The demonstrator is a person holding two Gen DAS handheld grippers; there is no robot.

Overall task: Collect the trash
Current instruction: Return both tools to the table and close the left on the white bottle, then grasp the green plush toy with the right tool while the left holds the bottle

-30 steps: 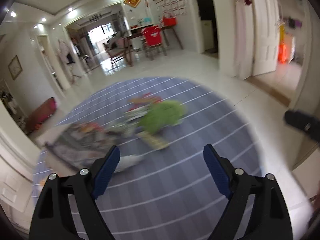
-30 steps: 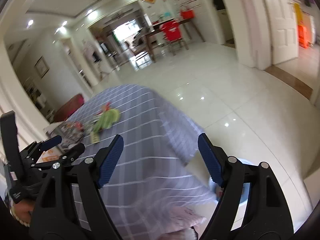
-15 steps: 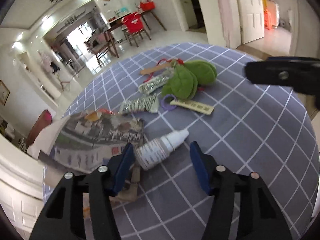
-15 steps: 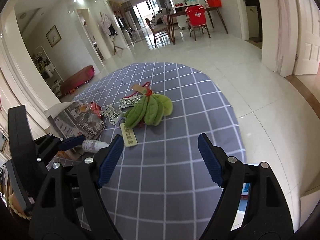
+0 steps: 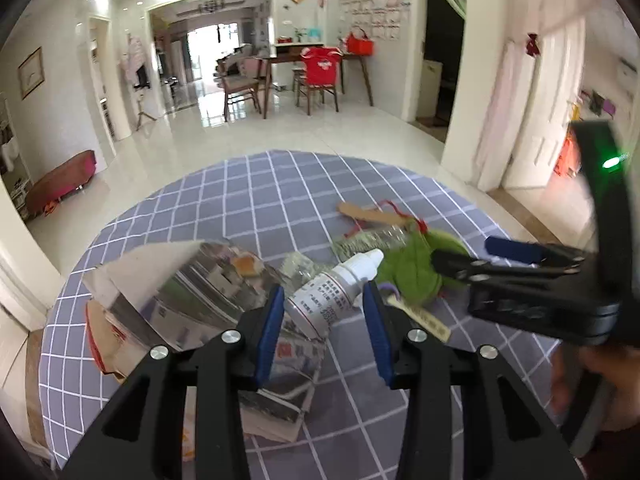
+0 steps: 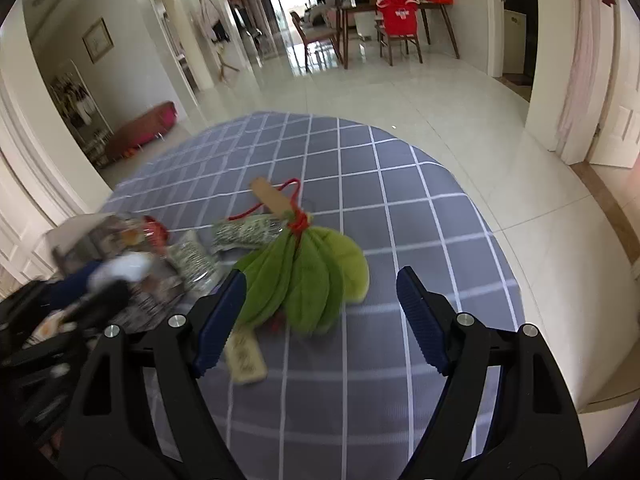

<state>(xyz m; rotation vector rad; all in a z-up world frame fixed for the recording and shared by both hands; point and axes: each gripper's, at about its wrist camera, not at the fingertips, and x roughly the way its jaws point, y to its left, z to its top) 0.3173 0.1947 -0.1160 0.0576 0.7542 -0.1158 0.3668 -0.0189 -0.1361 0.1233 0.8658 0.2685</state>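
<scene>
A small white dropper bottle [image 5: 332, 296] with a printed label lies tilted on a glossy magazine [image 5: 192, 284]. My left gripper [image 5: 322, 290] has its jaws on either side of the bottle and is closing; a thin gap still shows on the right side. A green cloth leaf bundle [image 6: 308, 276] tied with red cord lies on the grey checked tablecloth [image 6: 400, 208]. My right gripper [image 6: 320, 276] hovers open just before it, nothing between its fingers. Crumpled silver wrappers [image 6: 248, 232] and a paper tag [image 6: 244, 356] lie beside the bundle.
The right gripper [image 5: 480, 256] crosses the right side of the left wrist view, a hand behind it. A tan card strip [image 6: 270, 196] lies beyond the bundle. The round table's edge [image 6: 492, 240] drops to a tiled floor. Chairs and a desk stand far off.
The left gripper moved in over the magazine and its jaws narrowed around the white bottle. The right gripper swung from the table's edge to just before the green bundle.
</scene>
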